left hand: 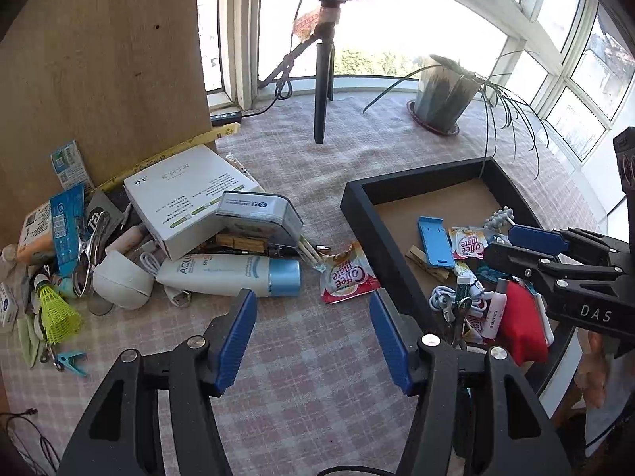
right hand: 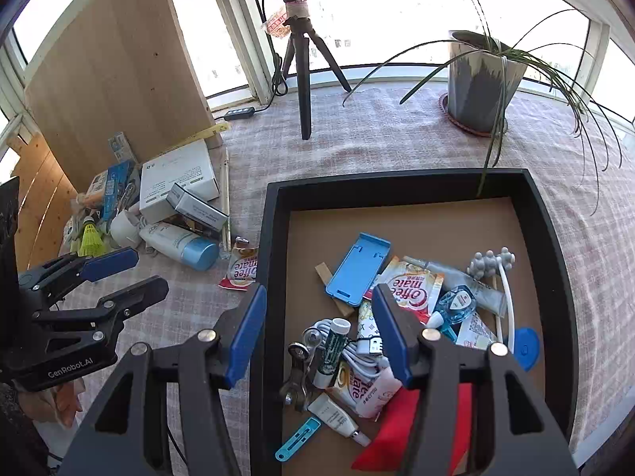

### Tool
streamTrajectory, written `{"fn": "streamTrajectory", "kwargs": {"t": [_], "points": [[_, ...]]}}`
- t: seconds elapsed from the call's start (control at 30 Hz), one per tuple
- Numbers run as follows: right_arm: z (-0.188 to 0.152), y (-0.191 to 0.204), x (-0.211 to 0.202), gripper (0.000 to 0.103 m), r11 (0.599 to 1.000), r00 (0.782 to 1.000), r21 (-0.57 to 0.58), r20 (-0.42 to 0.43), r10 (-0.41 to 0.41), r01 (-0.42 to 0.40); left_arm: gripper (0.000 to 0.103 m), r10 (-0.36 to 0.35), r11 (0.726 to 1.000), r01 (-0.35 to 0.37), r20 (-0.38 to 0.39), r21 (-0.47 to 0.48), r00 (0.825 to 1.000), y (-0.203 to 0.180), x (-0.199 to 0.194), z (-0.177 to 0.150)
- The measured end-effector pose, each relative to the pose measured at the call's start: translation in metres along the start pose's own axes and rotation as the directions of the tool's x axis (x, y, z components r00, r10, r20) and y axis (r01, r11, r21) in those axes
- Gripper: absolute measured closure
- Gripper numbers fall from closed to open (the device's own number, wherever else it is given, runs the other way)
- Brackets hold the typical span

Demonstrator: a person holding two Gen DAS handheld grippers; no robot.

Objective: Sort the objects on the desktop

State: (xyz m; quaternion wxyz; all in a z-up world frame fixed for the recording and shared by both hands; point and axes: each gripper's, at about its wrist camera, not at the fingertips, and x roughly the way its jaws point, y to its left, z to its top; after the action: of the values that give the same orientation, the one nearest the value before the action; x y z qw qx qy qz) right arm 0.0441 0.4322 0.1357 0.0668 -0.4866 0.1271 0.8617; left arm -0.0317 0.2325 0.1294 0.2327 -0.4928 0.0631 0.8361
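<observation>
The worktop, under a pink checked cloth, carries two groupings that look deliberate: an unsorted heap against the wooden board at its far left edge, and a black tray toward the right edge that serves as the collecting bin. The tray already holds a blue phone stand, a red pouch, a white cable and several sachets, so sorting seems well under way. In the heap, a white box props up a grey tin, with a white lotion bottle lying flat in front of both. A yellow shuttlecock sits near the worktop's left edge. A Coffee-mate sachet lies alone on the cloth just outside the tray's left wall, likely the nearest next pick. The left gripper hovers above bare cloth between heap and tray, jaws open and empty. The right gripper hangs over the tray's near left corner, jaws likewise open, holding nothing.
</observation>
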Motion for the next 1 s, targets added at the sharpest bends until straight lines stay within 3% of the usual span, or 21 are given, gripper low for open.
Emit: {"fn": "streamTrajectory", "kwargs": {"t": [0.33,0.67,1.0], "points": [[-0.004,0.064,-0.003,0.048,0.995,0.999,-0.095,0.008,0.033,-0.033,0.037,0.131,0.982,-0.120,0.068,-0.147,0.989,0.065,-0.052,-0.024],[-0.019,0.111,-0.006,0.048,0.985,0.998,-0.165,0.004,0.055,-0.054,0.029,0.227,0.958,-0.208,0.077,-0.197,0.971,0.100,-0.084,-0.053],[-0.040,0.140,-0.010,0.048,0.980,0.998,-0.191,0.008,0.054,-0.052,0.027,0.221,0.953,-0.210,0.028,-0.217,0.975,0.117,-0.087,-0.083]]}}
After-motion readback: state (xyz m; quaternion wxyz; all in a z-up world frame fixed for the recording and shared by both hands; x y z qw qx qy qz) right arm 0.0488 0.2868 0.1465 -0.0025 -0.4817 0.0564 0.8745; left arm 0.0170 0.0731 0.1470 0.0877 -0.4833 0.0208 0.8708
